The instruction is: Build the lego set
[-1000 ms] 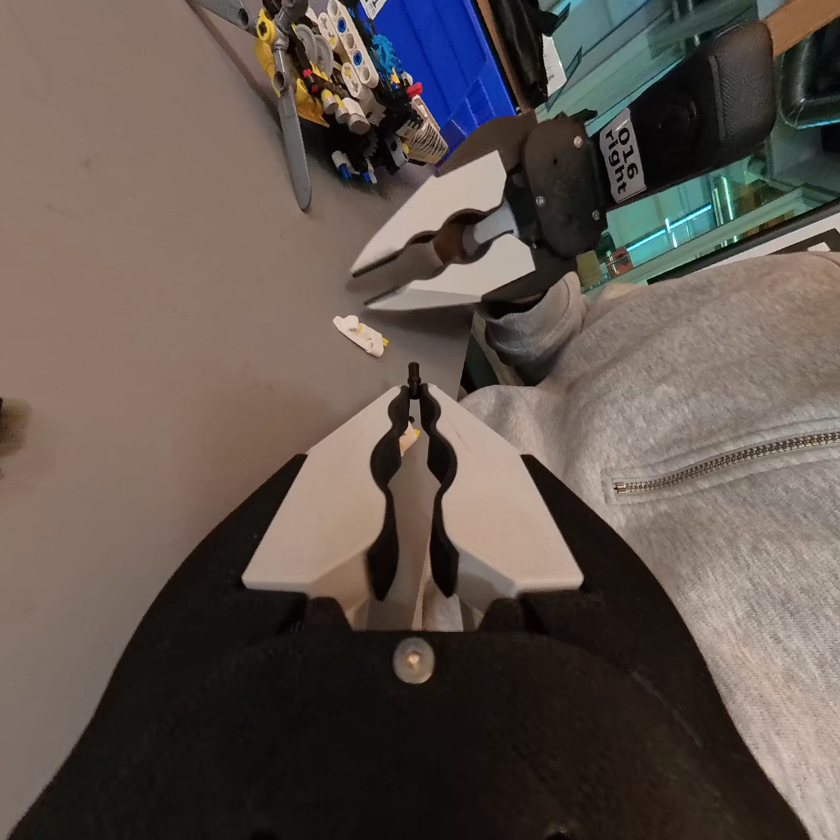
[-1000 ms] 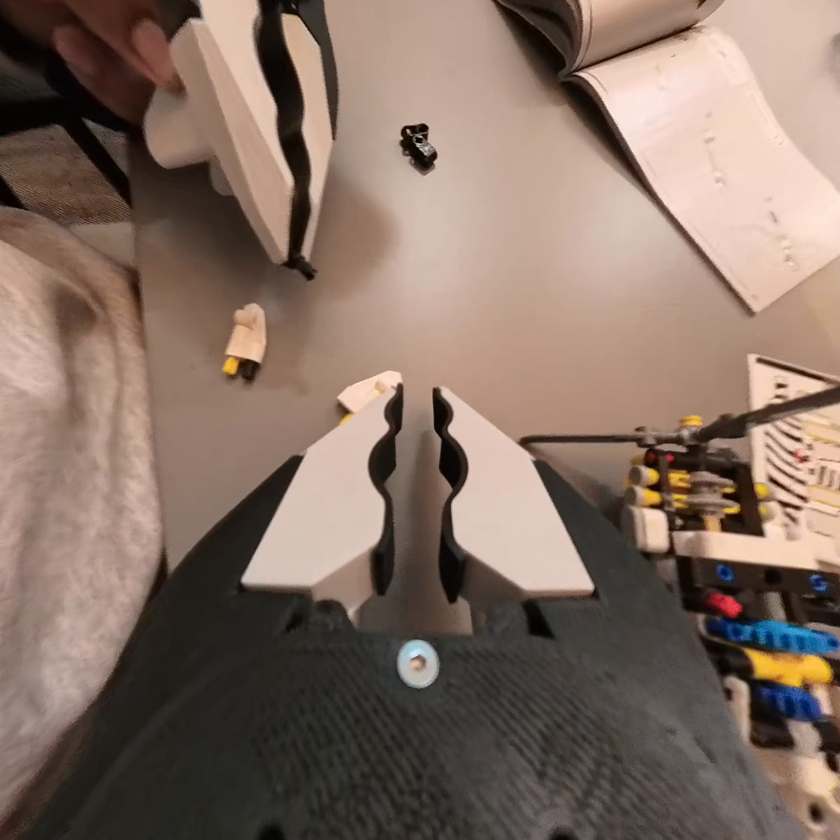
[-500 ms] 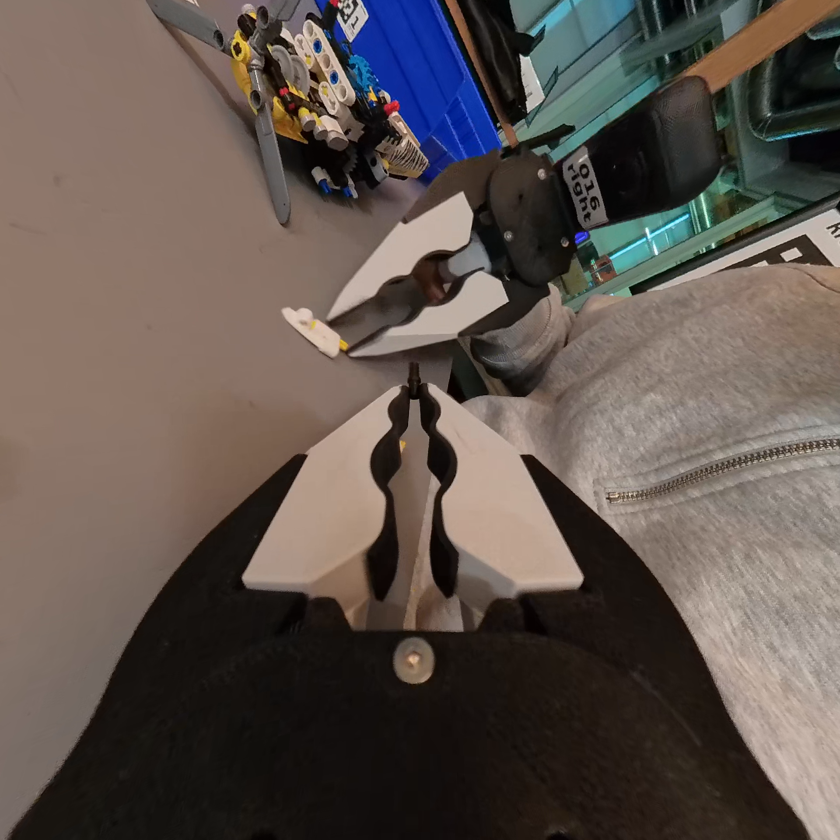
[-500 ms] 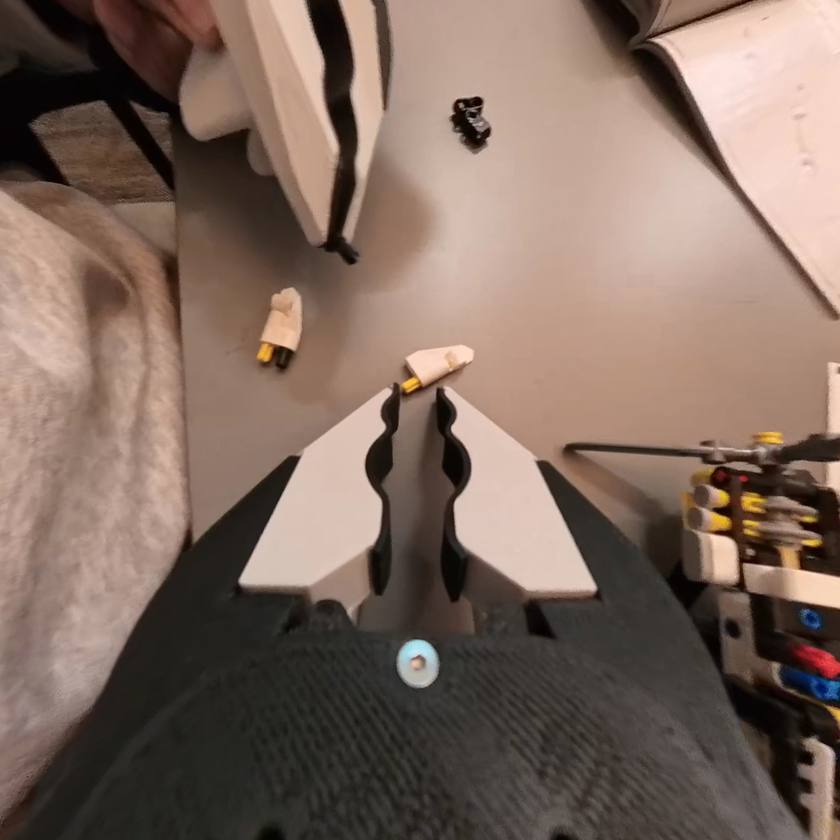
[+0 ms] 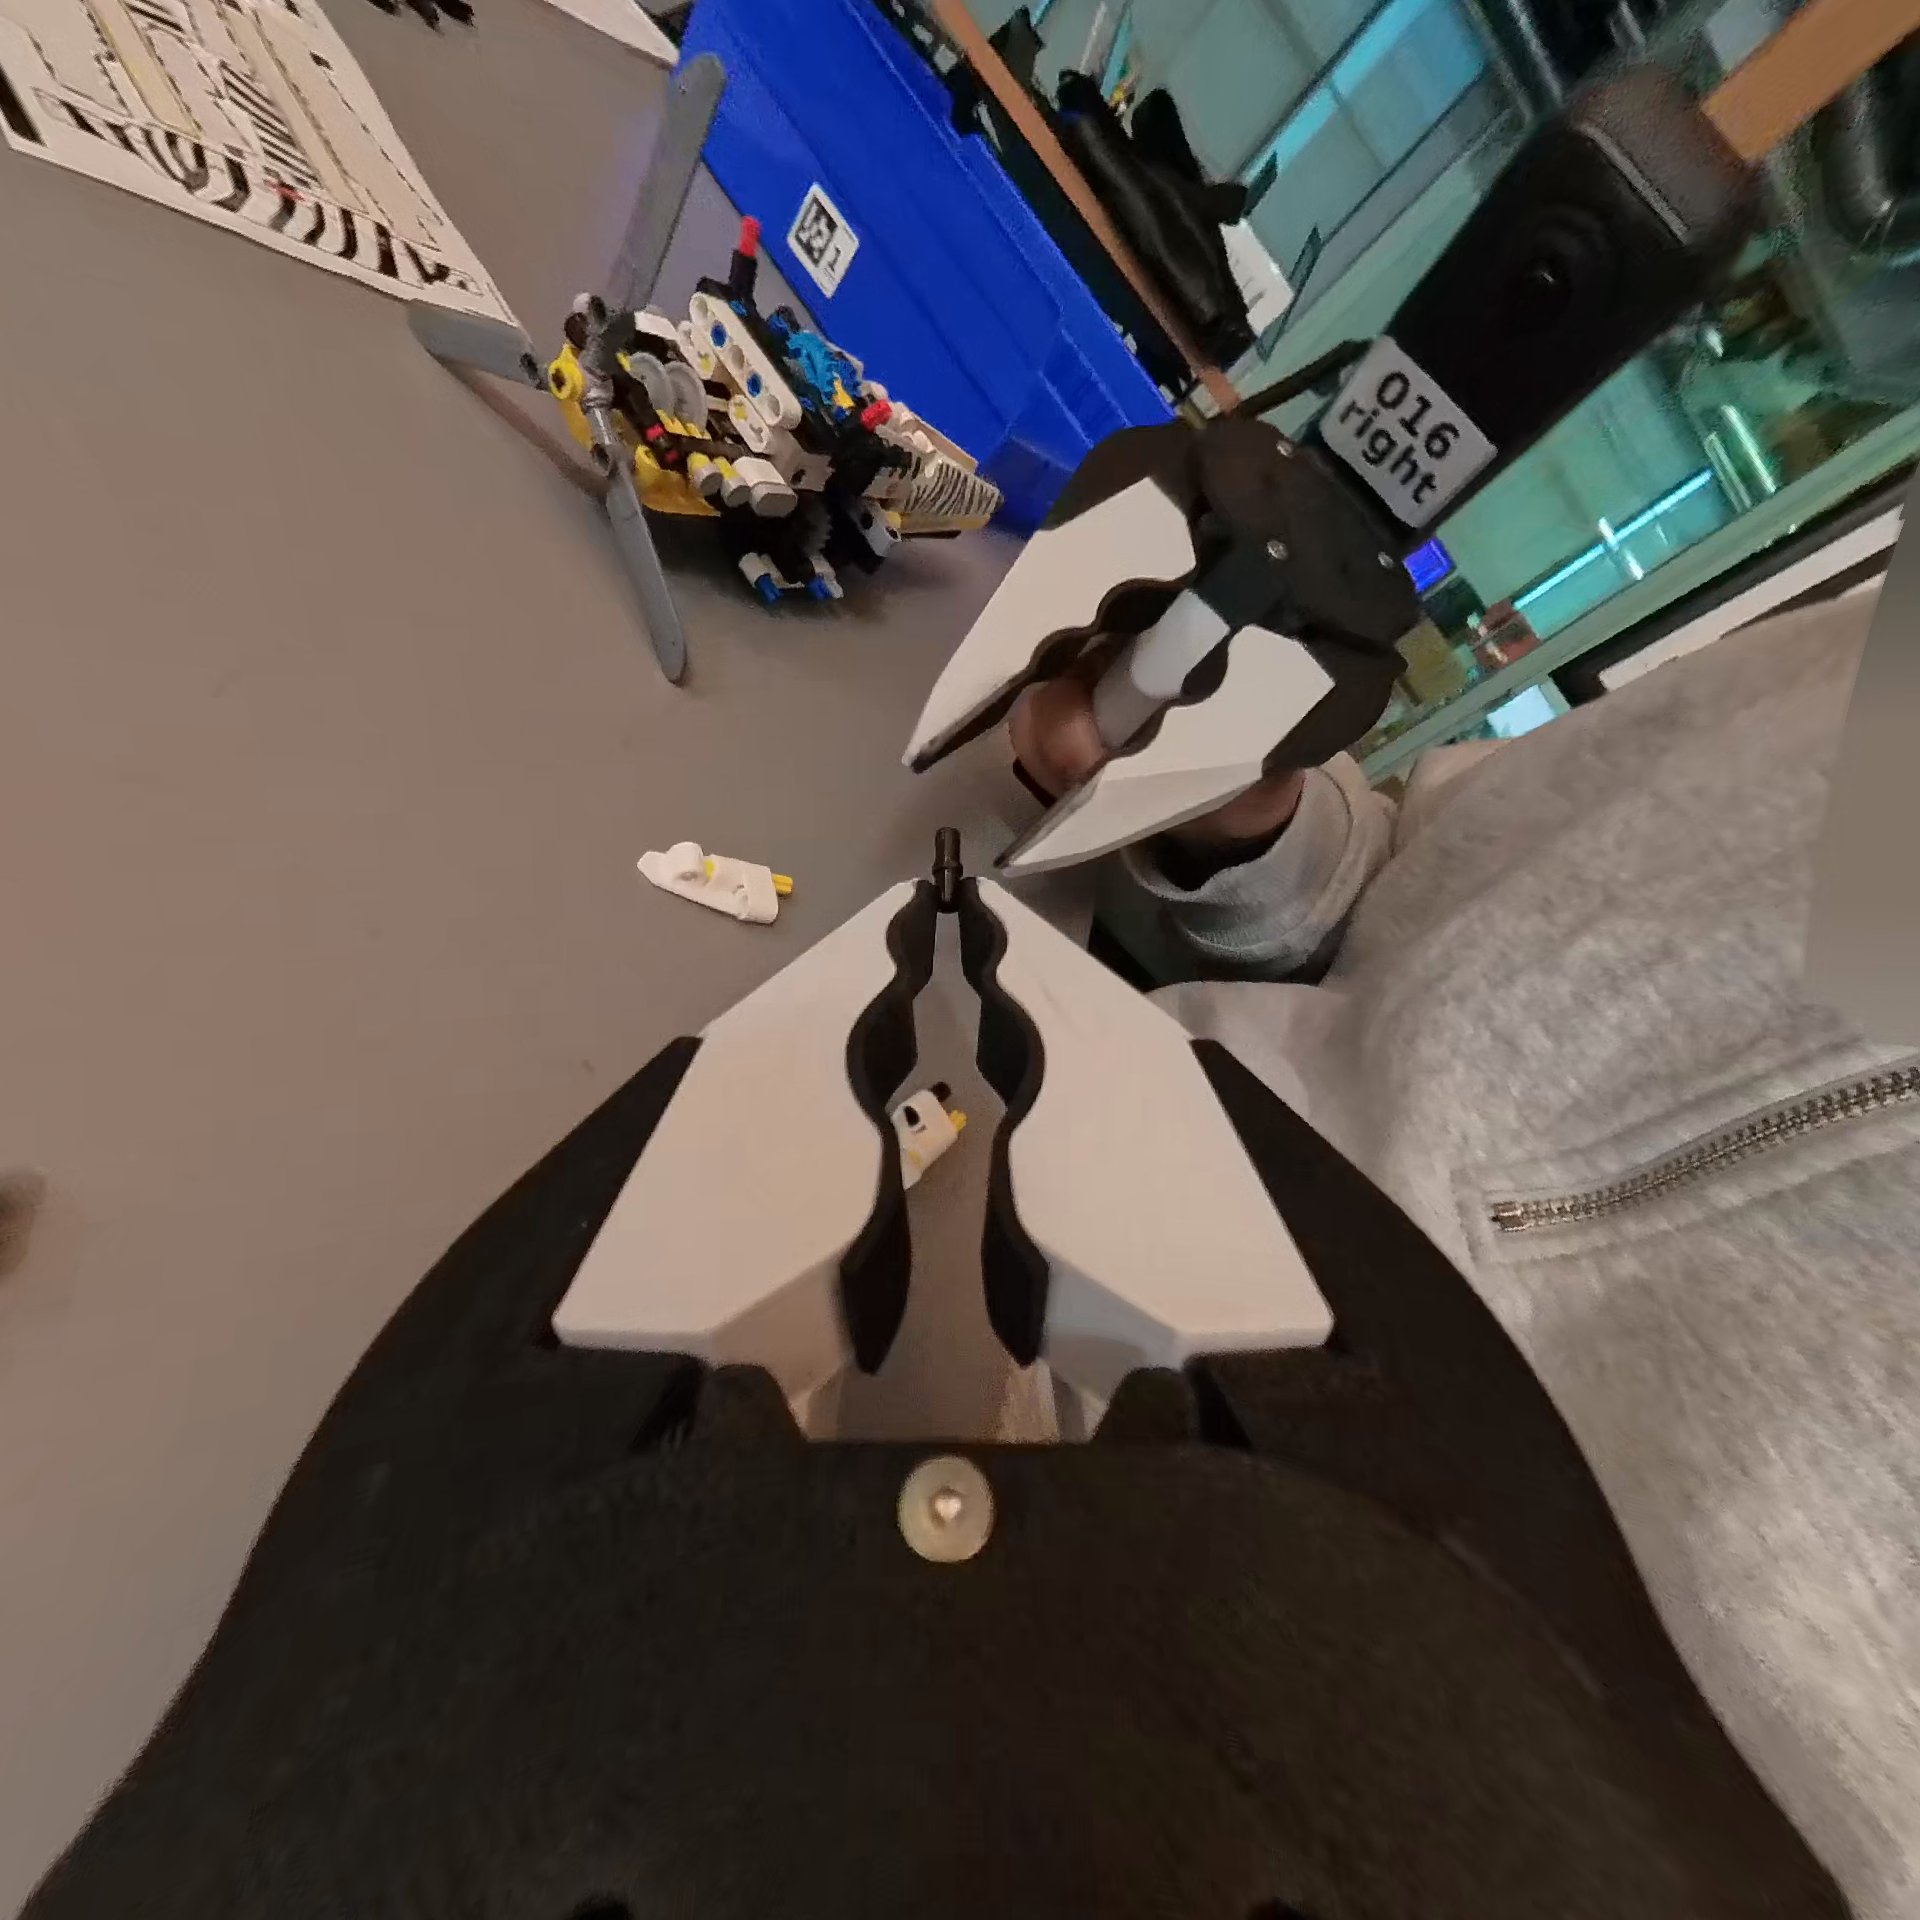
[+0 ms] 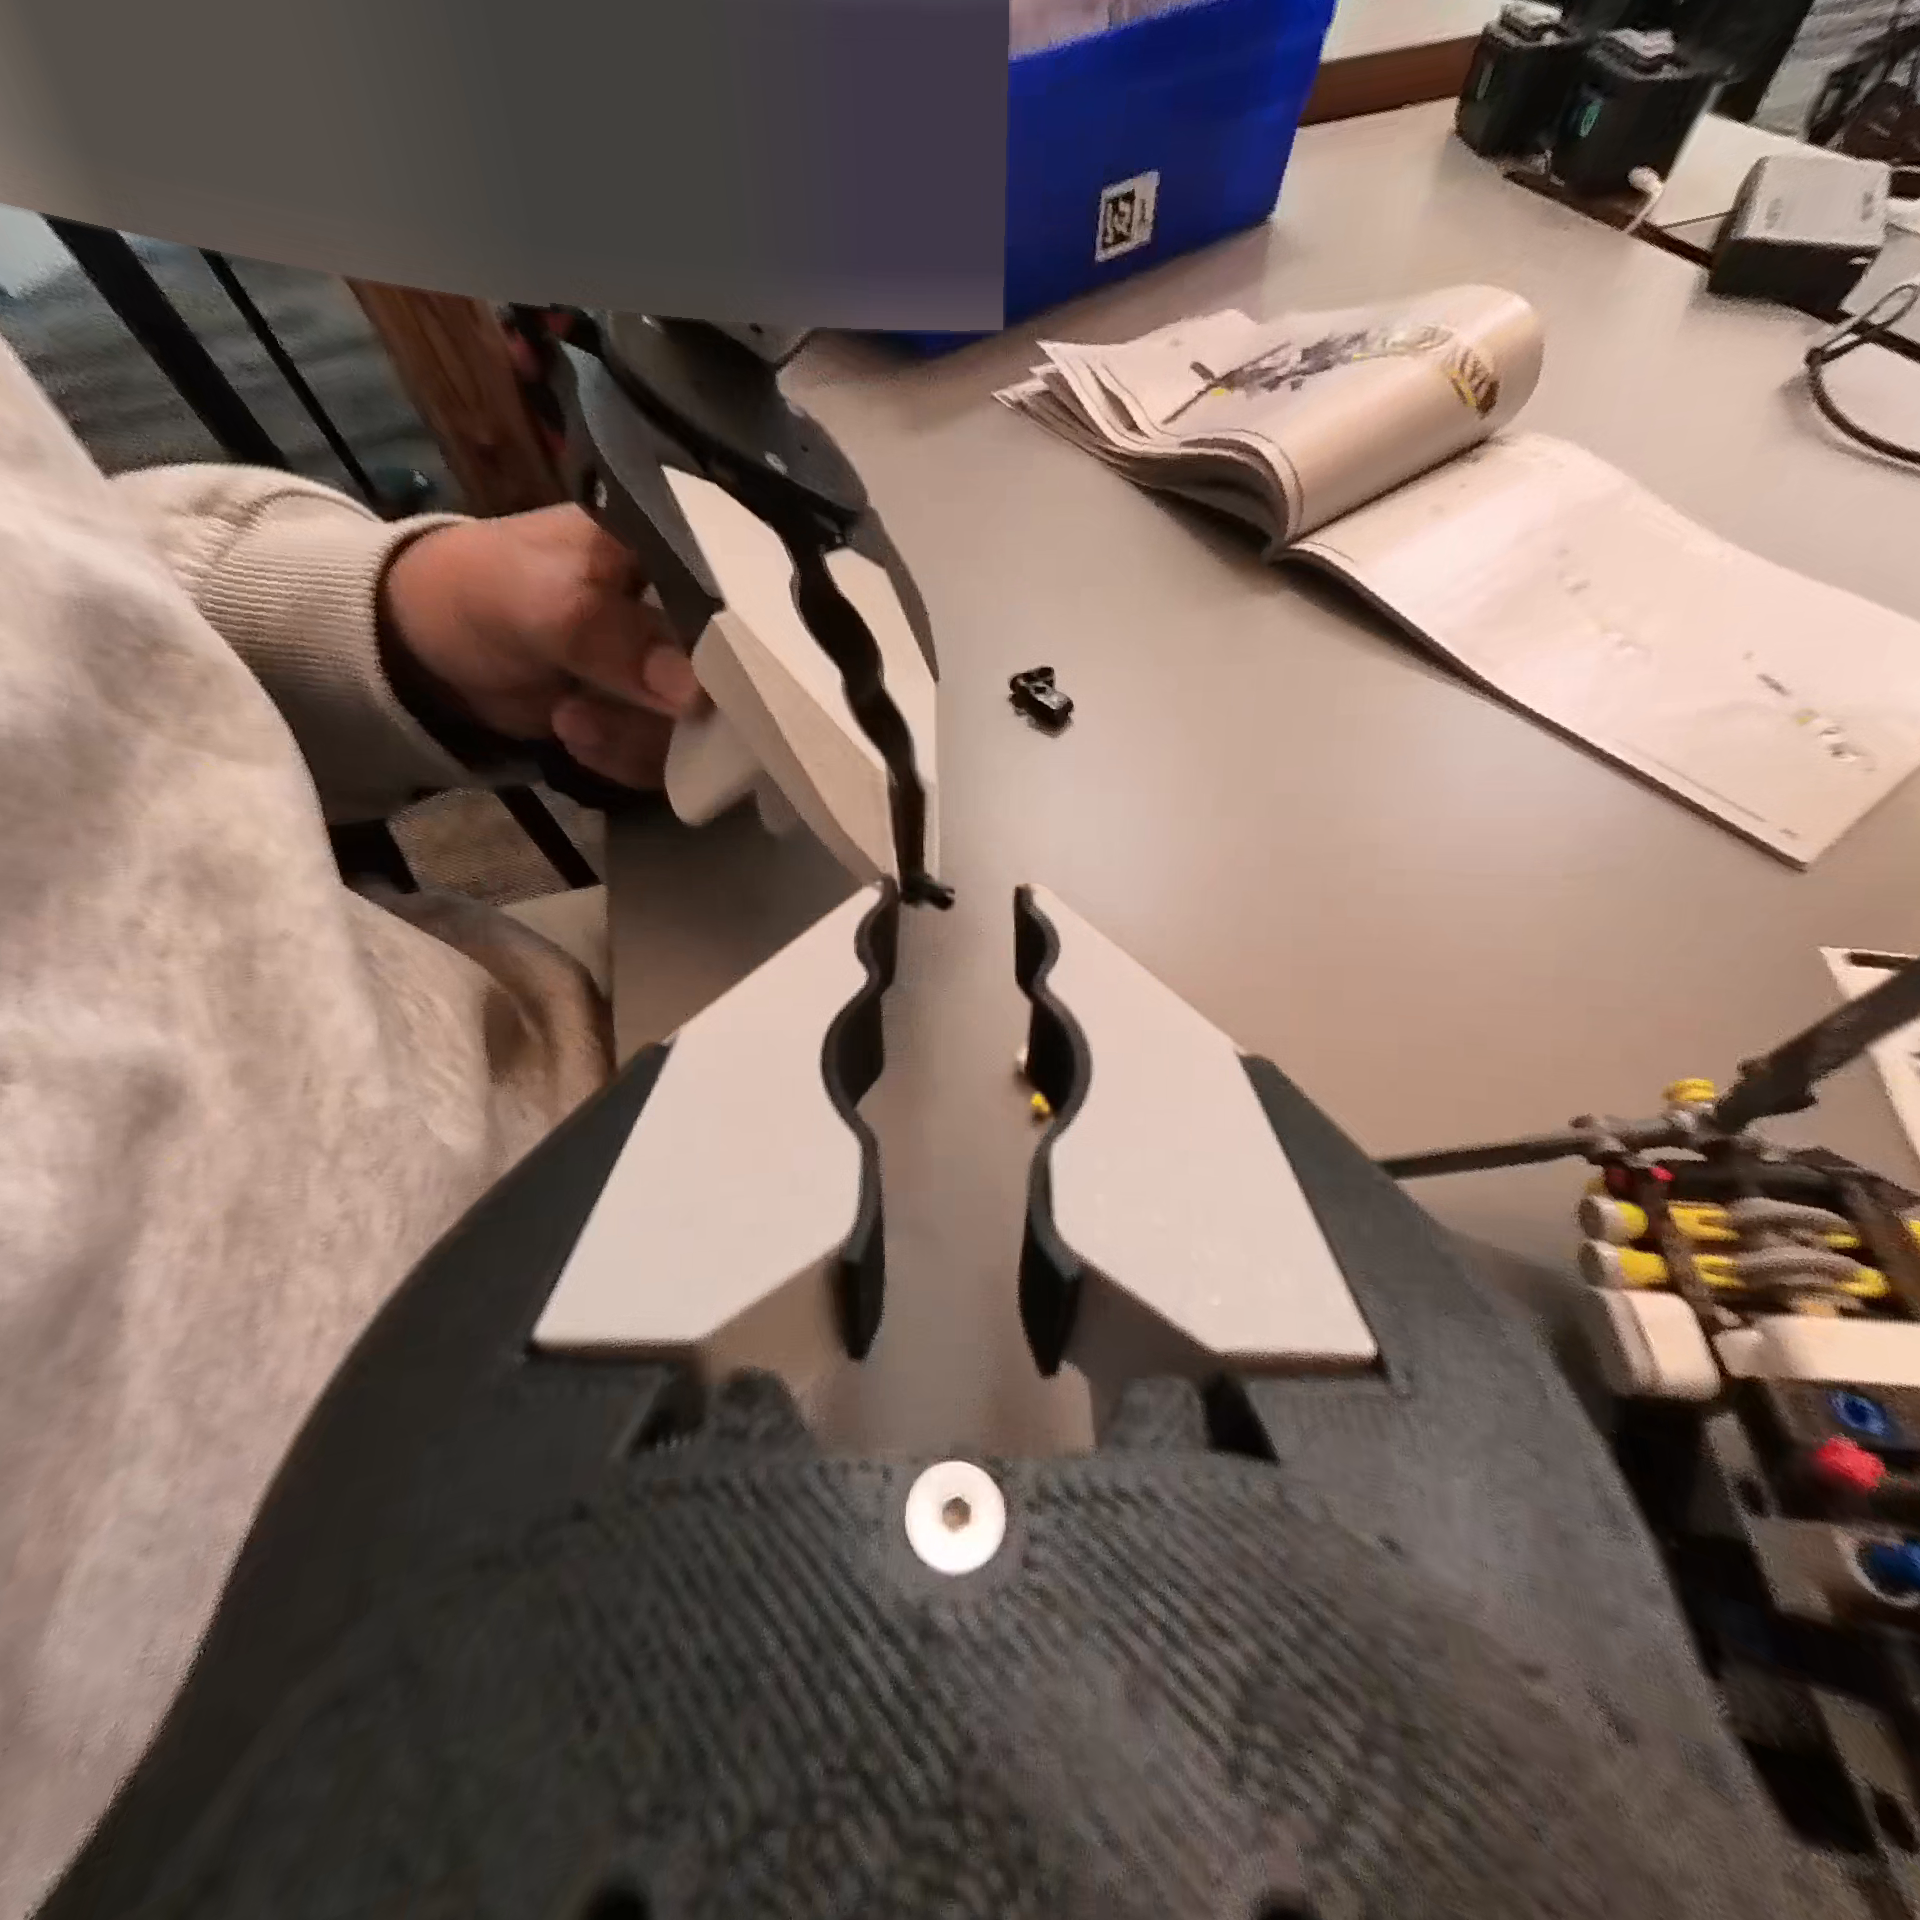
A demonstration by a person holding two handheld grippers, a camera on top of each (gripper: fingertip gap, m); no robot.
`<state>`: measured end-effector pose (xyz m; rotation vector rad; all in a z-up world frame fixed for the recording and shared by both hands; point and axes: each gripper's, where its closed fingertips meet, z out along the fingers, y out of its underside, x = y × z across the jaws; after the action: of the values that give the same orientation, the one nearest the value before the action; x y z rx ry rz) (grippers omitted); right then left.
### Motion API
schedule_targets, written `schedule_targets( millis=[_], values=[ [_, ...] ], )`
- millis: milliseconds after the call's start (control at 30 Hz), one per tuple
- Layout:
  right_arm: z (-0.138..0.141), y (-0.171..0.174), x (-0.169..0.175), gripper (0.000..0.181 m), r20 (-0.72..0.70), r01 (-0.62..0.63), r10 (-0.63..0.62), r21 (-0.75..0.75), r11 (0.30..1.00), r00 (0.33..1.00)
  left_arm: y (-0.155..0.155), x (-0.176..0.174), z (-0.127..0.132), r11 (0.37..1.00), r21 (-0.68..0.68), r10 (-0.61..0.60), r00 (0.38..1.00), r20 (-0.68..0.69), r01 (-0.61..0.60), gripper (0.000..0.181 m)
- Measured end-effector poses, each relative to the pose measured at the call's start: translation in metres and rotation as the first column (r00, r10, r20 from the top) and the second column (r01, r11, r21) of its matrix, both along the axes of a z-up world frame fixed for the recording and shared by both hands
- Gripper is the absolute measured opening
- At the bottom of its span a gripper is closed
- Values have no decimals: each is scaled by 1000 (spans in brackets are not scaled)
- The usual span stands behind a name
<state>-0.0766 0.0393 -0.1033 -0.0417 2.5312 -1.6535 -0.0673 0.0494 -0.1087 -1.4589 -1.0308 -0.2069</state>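
The half-built yellow, black and white brick model point(image 5: 748, 457) looks unfinished: left gripper point(image 5: 945, 902) fingers pinch a small black plastic pin point(image 5: 945, 854) beside the right gripper point(image 6: 951, 914) (fingers parted, empty), small white pieces point(image 5: 712, 883) loose on the grey worktop point(image 5: 260, 831).

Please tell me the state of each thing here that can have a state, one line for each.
left gripper: shut on a small black pin
right gripper: open, empty
instruction booklet: lying open on the table
white piece: lying loose on the table
lego model: partly built

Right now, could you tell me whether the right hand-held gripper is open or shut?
Open. The right hand-held gripper shows bare table between its fingertips, and nothing is held; the left wrist view shows the same gap.
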Motion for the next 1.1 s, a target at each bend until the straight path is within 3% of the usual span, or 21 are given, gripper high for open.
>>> schedule_targets(
  millis=[167,333,533,833,1100],
  values=[
    [-1,1,9,19,130,-65,67,-20,998,989,4,3,8,1000,-6,-27,998,-60,27,1],
    [1,5,14,12,200,-106,112,-42,994,973,9,10,-2,984,-161,-96,991,-98,80,1],
    [-14,8,22,4,138,-156,150,33,987,979,14,16,-11,949,-283,-176,979,-107,140,1],
    [-35,11,26,2,-13,-182,186,159,970,982,14,17,-16,953,-255,-192,978,-77,167,1],
    [-35,8,27,2,-16,-190,194,157,969,981,13,17,-14,957,-234,-190,979,-73,169,1]
  ],
)
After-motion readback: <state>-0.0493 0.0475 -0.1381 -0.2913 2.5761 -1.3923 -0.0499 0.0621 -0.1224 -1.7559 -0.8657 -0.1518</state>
